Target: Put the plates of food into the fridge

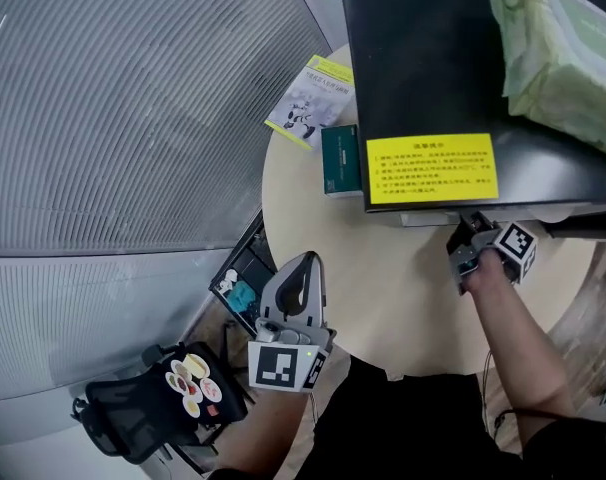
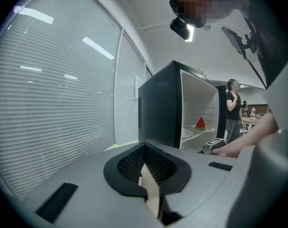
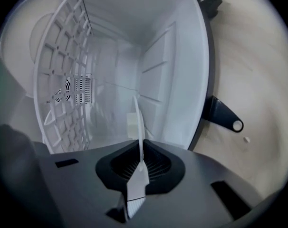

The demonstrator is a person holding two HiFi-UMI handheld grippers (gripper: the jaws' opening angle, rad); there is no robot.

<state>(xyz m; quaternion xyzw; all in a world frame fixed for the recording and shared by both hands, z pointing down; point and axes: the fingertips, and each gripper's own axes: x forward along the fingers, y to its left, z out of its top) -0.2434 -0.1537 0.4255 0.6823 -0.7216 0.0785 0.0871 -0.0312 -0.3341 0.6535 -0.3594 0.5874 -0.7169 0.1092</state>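
Observation:
A black mini fridge stands on the round beige table; in the left gripper view the fridge is open. On its white shelf sits a plate with a watermelon slice. My right gripper is shut and empty at the fridge's front opening. In its own view the right gripper points into the white interior beside the wire shelf. My left gripper hovers at the table's near edge, shut on nothing; its jaws face the fridge. Another plate of food rests on a black chair.
A booklet and a dark green box lie on the table left of the fridge. A pale green bag lies on the fridge top. A black hinge bracket juts out below the opening. A person stands far behind.

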